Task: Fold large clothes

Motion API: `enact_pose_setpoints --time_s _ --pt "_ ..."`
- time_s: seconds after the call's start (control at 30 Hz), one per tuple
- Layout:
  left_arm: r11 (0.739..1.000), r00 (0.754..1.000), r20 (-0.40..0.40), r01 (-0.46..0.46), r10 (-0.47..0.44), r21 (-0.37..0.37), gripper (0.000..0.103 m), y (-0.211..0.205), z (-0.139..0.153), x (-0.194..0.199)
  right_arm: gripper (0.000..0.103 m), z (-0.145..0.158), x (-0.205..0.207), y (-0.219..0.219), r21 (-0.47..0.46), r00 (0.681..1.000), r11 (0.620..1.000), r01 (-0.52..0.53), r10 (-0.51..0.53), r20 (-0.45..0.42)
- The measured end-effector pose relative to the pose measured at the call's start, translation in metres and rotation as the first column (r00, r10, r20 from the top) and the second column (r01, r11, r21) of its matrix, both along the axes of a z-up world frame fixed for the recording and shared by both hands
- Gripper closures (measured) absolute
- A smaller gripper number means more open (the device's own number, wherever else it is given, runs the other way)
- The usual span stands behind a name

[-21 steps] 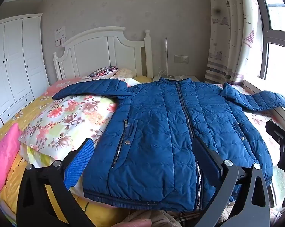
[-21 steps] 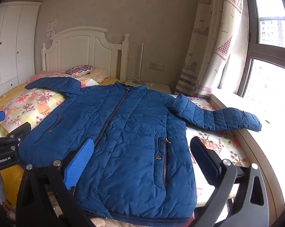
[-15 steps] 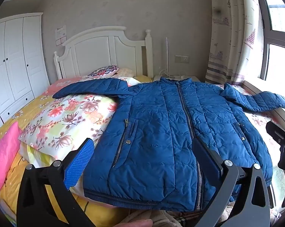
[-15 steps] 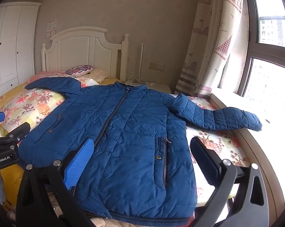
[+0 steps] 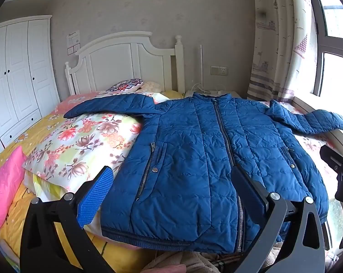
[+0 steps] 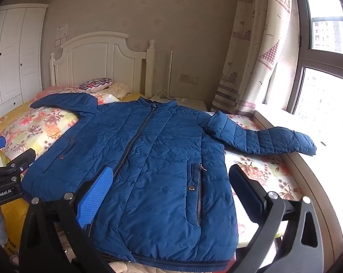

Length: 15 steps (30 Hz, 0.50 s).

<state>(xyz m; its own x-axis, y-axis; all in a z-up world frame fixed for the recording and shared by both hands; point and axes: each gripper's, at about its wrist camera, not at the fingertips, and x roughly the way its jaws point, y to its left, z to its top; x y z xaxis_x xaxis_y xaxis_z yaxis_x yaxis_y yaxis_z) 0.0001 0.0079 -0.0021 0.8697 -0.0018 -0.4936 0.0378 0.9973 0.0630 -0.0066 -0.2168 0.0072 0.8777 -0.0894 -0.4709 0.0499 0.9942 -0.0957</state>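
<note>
A blue quilted jacket (image 5: pixel 194 154) lies flat and zipped on the bed, front up, collar toward the headboard, both sleeves spread out; it also shows in the right wrist view (image 6: pixel 153 159). My left gripper (image 5: pixel 171 182) is open and empty, hovering over the hem's left half. My right gripper (image 6: pixel 171 184) is open and empty over the hem's right half. The left sleeve (image 5: pixel 110 107) rests on a floral pillow; the right sleeve (image 6: pixel 267 138) reaches toward the window sill.
A floral pillow (image 5: pixel 80 145) and a pink cushion (image 5: pixel 3 182) lie left of the jacket. A white headboard (image 5: pixel 125 66), wardrobe (image 5: pixel 14 75) and nightstand (image 6: pixel 189 102) stand behind. A curtain (image 6: pixel 251 52) and window sill (image 6: pixel 308 125) are on the right.
Both grippers have drifted very slightly; the jacket has not moved and both grippers stay open.
</note>
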Motion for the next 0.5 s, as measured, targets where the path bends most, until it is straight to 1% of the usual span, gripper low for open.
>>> enact_pose_setpoints --time_s 0.5 --pt "1.000 1.000 -0.002 0.002 -0.002 -0.001 0.004 0.0021 -0.0007 -0.0010 0.002 -0.0013 0.0019 -0.0014 0.013 1.000 1.000 0.001 -0.001 -0.005"
